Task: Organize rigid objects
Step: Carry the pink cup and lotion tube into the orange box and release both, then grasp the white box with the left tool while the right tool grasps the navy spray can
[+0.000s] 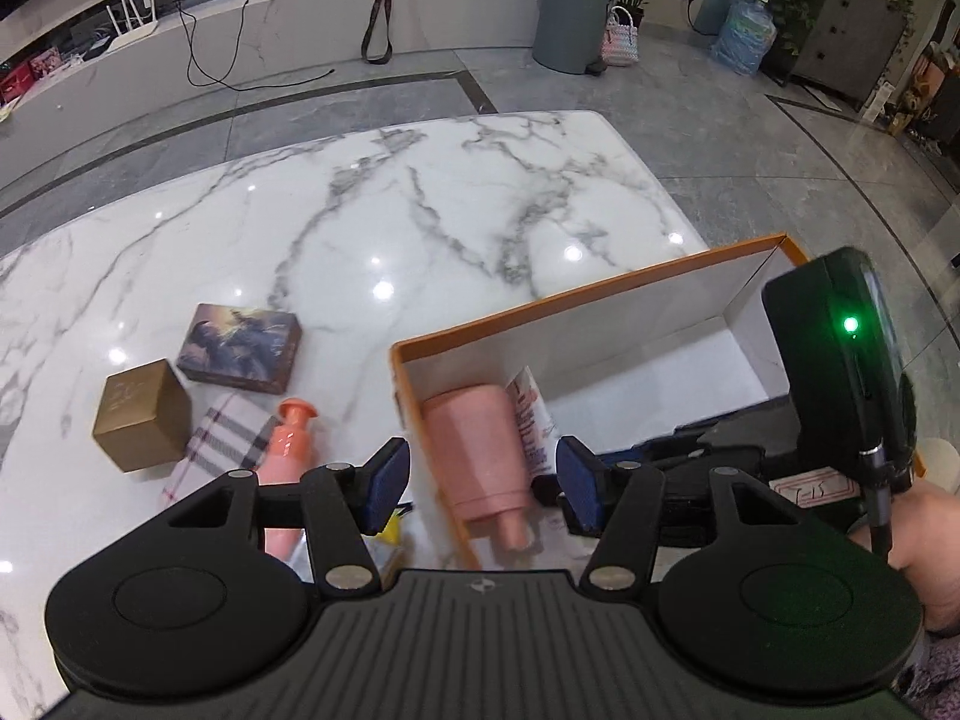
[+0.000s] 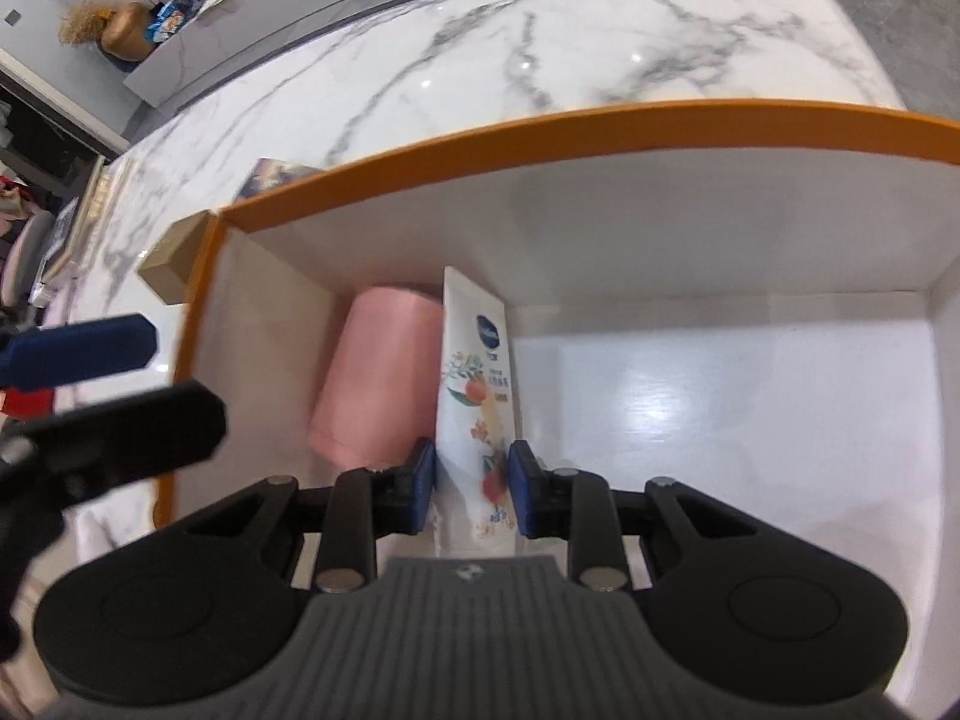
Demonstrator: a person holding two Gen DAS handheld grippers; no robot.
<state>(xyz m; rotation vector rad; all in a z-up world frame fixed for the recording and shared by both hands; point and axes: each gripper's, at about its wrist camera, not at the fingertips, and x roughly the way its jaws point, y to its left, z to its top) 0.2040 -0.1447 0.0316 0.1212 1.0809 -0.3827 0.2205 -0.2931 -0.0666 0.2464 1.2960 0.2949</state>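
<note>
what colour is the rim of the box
Orange, around white inner walls. The box rim shows best in the right wrist view.

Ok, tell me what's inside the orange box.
Inside the orange box a pink bottle lies by its left wall. Beside it is a white tube, clamped in the right hand-held gripper. The box's near end is hidden behind the gripper.
</note>
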